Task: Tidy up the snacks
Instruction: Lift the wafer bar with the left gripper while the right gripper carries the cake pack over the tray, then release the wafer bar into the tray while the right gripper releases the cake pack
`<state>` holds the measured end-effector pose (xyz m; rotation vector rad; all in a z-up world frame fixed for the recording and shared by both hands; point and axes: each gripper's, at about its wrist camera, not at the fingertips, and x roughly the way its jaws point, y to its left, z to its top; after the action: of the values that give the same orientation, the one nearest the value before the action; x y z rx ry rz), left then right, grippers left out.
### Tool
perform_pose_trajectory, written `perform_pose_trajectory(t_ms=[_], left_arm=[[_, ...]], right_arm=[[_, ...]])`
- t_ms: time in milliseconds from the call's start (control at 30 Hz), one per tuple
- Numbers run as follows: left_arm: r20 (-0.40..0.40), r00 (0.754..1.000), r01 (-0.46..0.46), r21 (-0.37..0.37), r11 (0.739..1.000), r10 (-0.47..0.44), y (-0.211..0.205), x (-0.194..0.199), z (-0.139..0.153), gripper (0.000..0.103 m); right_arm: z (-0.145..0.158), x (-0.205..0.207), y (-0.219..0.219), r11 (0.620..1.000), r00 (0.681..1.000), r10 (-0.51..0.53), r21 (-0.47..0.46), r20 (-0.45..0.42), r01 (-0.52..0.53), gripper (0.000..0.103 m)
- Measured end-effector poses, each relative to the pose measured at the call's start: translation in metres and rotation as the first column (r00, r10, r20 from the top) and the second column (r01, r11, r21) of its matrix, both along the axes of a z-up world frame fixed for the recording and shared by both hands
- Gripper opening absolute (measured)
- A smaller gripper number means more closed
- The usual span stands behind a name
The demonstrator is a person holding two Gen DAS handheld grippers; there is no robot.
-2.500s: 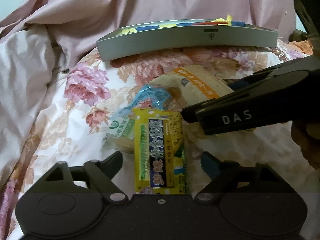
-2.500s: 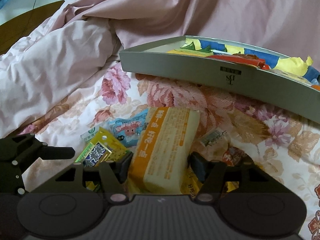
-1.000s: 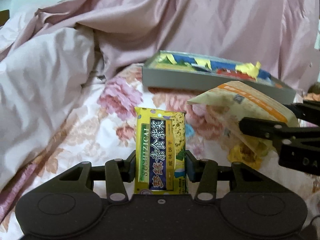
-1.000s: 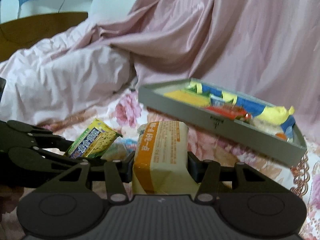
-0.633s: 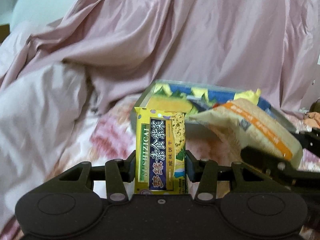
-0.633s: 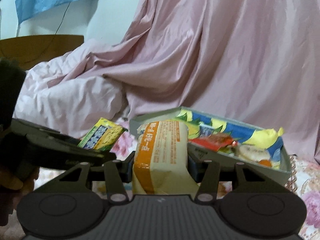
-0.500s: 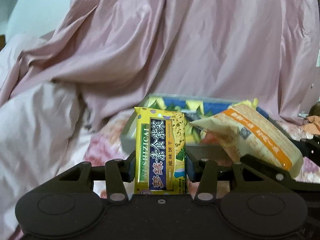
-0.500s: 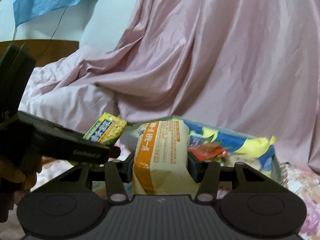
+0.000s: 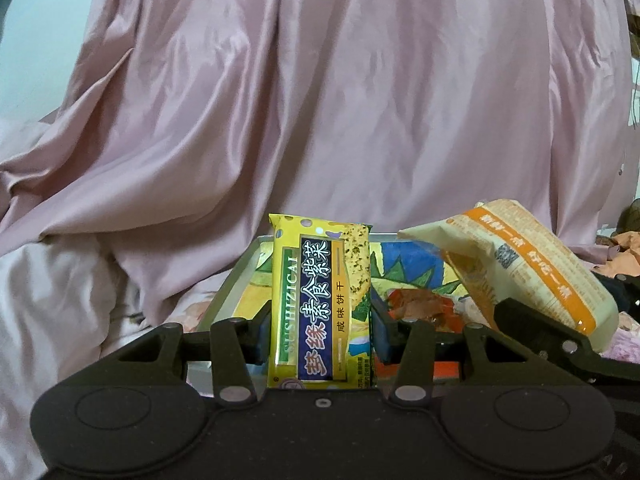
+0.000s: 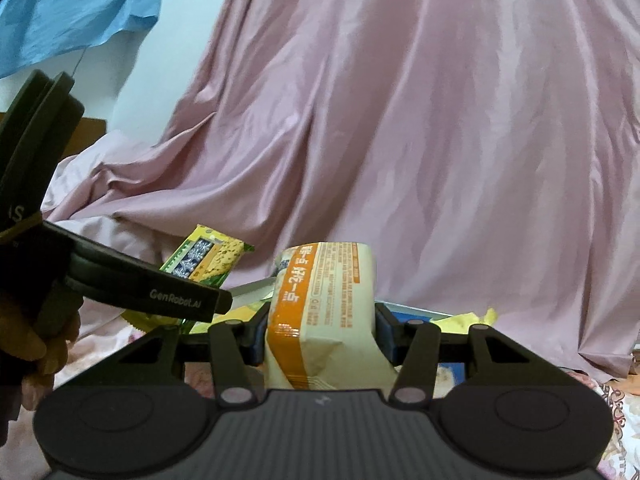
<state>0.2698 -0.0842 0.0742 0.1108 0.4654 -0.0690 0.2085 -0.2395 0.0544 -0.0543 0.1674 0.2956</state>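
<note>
My left gripper is shut on a yellow cracker packet with a dark blue label, held upright in the air. My right gripper is shut on a cream and orange snack packet. That packet also shows in the left wrist view, to the right of mine. The yellow packet shows in the right wrist view, at the left. Behind and below both packets lies the grey tray with several colourful snacks in it; its far edge shows in the right wrist view.
Pink satin cloth hangs behind the tray. A rumpled pale pink quilt lies to the left. Floral bedding shows at the lower right. A blue sheet hangs at the upper left.
Both grippers closed on their packets on the floral bedding, lifted them and carried them forward. The tray now sits low, just behind the packets.
</note>
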Motion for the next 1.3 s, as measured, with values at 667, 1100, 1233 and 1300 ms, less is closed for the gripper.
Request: perform_pose_trajectory(t_ms=[667,1100,1233,1300], left_arm=[[-0.094,0.996,-0.007,-0.029,1.000,0.004,-0.024,0.061,-0.027,0.049],[-0.141,0.990,-0.024,-0.053,0.998,0.016,-0.019,0.076,-0.036,0.036],[-0.146,0.989,-0.017,-0.073,0.997,0.006,-0.017,0.077,-0.038,0.038],[-0.149,0.989,-0.030,-0.078,0.996,0.018,-0.016,0.077,-0.039,0.043]], right_arm=[[-0.022,0.066,-0.048,0.984,0.985,-0.122,0.117,-0.124,0.136,0.056],[-0.033,0.077,-0.042,0.989,0.981,-0.102,0.090,-0.163,0.117,0.056],[-0.035,0.078,-0.041,0.990,0.981,-0.102,0.081,-0.166,0.116,0.056],[-0.036,0.078,-0.040,0.991,0.980,-0.100,0.075,-0.170,0.114,0.056]])
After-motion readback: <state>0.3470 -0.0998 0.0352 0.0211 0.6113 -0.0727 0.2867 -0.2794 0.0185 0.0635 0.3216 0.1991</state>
